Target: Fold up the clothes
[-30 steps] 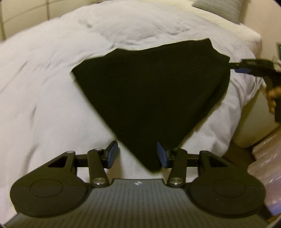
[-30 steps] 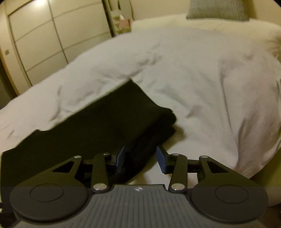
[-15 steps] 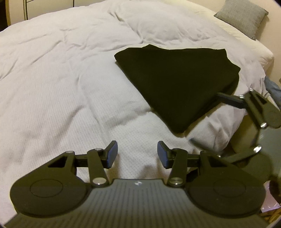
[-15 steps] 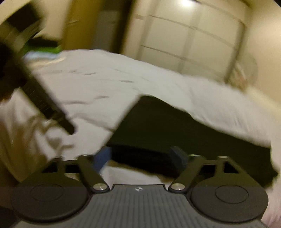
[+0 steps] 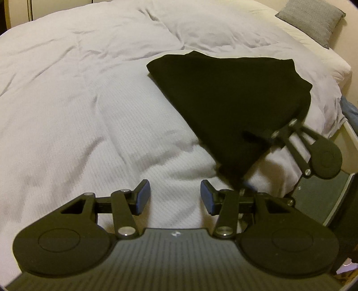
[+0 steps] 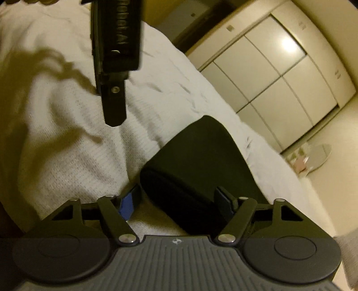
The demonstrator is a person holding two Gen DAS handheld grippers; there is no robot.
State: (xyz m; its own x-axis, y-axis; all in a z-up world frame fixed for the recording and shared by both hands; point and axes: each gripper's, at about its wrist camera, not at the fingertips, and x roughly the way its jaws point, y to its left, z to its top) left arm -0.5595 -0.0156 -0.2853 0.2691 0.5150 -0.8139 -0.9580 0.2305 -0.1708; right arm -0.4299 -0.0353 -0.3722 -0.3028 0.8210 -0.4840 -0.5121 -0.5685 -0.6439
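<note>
Black folded cloth (image 5: 235, 100) lies on the white duvet (image 5: 89, 100) of the bed, near the bed's right edge in the left wrist view, one corner pointing toward the camera.

Left gripper (image 5: 175, 197) hovers over bare duvet just beside that near corner. Jaws partly apart, nothing between the blue pads, not touching the cloth.

Right gripper (image 6: 176, 201) is rolled on its side and comes in low at the folded edge of the cloth (image 6: 197, 170). The thick fold sits between its jaws, which have just been closing. Right pad looks against the fabric. Left pad (image 6: 126, 207) shows a sliver of duvet between it and the fold, so cannot tell if the cloth is truly pinched. In the left wrist view the right gripper (image 5: 266, 138) reaches onto the cloth's right edge, slightly blurred.

The left gripper (image 6: 114, 67) body hangs at top of the right wrist view, casting a shadow on the duvet.

Grey pillow (image 5: 313, 20) at the head of the bed. Wardrobe (image 6: 279, 78) beyond the bed.
</note>
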